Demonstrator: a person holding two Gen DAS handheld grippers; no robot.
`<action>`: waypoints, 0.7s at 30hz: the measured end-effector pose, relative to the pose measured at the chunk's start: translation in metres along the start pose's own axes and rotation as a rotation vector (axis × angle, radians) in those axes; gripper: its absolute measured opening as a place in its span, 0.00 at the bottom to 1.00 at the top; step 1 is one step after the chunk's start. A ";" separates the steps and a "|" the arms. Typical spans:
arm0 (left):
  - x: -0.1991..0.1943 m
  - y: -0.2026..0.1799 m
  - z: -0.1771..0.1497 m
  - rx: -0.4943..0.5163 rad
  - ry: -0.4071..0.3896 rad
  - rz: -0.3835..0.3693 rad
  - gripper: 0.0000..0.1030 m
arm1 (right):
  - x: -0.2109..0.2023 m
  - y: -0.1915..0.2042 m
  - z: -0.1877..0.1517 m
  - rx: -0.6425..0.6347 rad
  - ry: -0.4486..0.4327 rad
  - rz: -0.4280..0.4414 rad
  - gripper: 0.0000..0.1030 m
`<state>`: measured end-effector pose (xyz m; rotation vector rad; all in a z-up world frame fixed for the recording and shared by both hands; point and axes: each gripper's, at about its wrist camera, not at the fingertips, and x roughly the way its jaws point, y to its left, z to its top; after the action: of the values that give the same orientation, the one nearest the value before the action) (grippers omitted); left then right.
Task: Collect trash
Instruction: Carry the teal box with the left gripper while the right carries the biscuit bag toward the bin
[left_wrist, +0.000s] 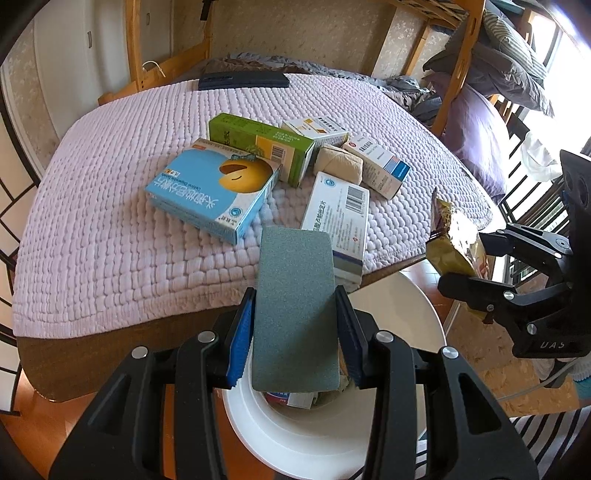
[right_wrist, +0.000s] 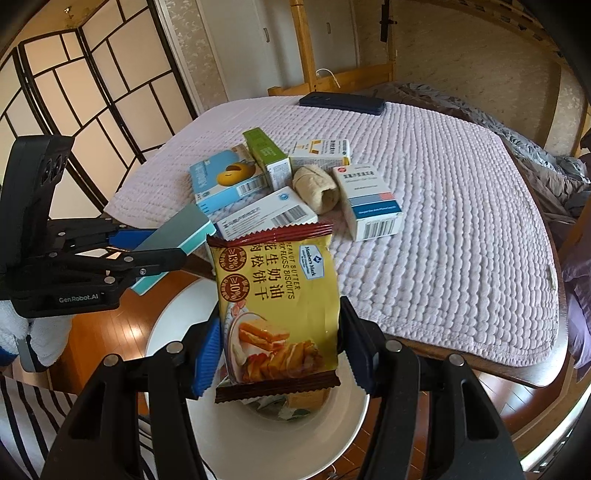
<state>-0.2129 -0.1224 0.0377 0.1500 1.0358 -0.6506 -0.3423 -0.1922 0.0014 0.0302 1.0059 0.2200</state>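
Note:
My left gripper (left_wrist: 295, 328) is shut on a grey-green flat box (left_wrist: 295, 314), held over the white bin (left_wrist: 406, 306); the box also shows in the right wrist view (right_wrist: 173, 236). My right gripper (right_wrist: 280, 347) is shut on a yellow biscuit packet (right_wrist: 277, 295), above the same bin (right_wrist: 280, 443); the packet also shows in the left wrist view (left_wrist: 454, 240). Several boxes lie on the table: a blue box (left_wrist: 210, 188), a green box (left_wrist: 262, 144), a white barcode box (left_wrist: 336, 218), a red-and-blue box (left_wrist: 380, 166), and a beige roll (left_wrist: 340, 162).
A lilac quilted mat (left_wrist: 110, 221) covers the round table. A dark phone (left_wrist: 243, 81) lies at its far edge. The bin holds some trash (left_wrist: 295, 398). A folding screen (right_wrist: 74, 92) stands left; bedding (left_wrist: 498, 74) is at the right. A striped rug (right_wrist: 22, 424) lies on the floor.

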 end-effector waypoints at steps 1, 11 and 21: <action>-0.001 0.000 -0.001 -0.001 0.001 0.001 0.43 | 0.000 0.001 -0.001 -0.001 0.001 0.002 0.56; -0.005 -0.002 -0.013 -0.007 0.019 -0.003 0.43 | 0.005 0.011 -0.007 -0.018 0.021 0.023 0.56; -0.008 -0.005 -0.022 -0.010 0.036 -0.006 0.43 | 0.008 0.014 -0.015 -0.022 0.042 0.028 0.56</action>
<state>-0.2346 -0.1137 0.0335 0.1508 1.0737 -0.6499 -0.3535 -0.1778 -0.0118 0.0200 1.0457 0.2585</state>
